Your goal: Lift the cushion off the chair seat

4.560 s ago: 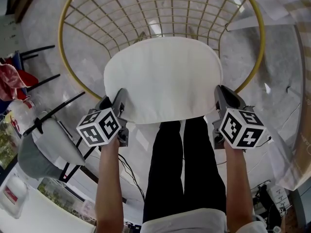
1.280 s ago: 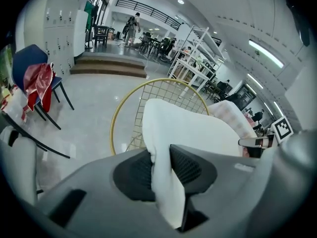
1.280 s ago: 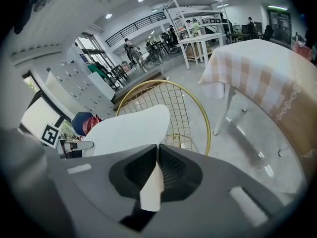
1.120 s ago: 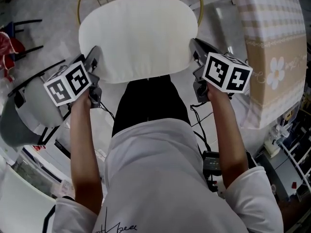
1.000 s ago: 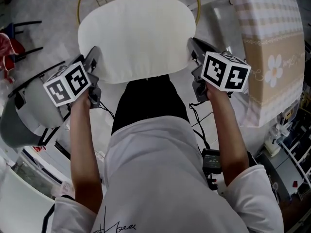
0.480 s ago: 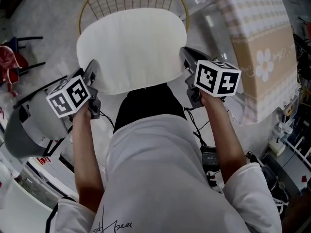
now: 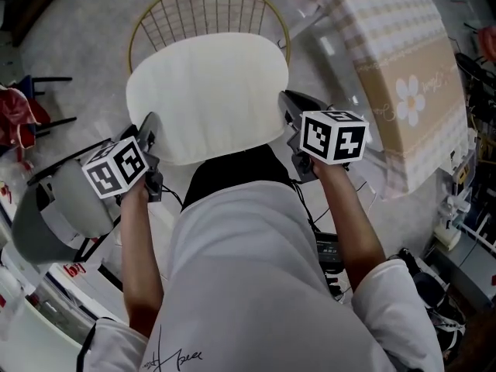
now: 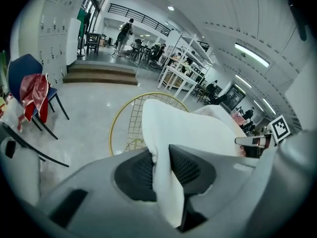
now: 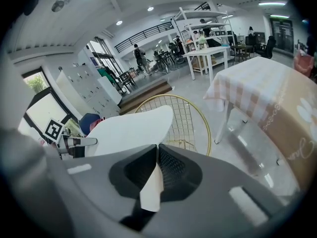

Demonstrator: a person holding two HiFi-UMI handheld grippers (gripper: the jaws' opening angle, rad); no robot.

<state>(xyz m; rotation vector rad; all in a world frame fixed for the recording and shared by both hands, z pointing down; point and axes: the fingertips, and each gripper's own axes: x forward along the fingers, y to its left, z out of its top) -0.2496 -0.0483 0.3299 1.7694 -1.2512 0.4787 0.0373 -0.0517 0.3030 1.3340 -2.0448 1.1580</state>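
Observation:
The round white cushion [image 7: 208, 91] hangs in the air between my two grippers, well above the gold wire chair [image 7: 208, 10] on the floor. My left gripper [image 7: 149, 130] is shut on the cushion's left edge, and the fabric [image 8: 163, 182] bunches between its dark pads. My right gripper [image 7: 285, 107] is shut on the cushion's right edge, where a thin fold [image 9: 152, 185] is pinched between the jaws. In the right gripper view the cushion [image 9: 129, 128] spreads out to the left with the wire chair [image 9: 185, 115] behind it.
A table under a checked cloth with a flower print [image 7: 403, 68] stands close on the right. A grey chair [image 7: 54, 208] sits at the left, with dark chair legs and red cloth [image 7: 19, 115] beyond it. Cables [image 7: 325, 246] lie on the floor by the person's feet.
Both grippers have risen with the cushion, which now hangs higher above the wire chair. More of the chair's rim and the clothed table shows.

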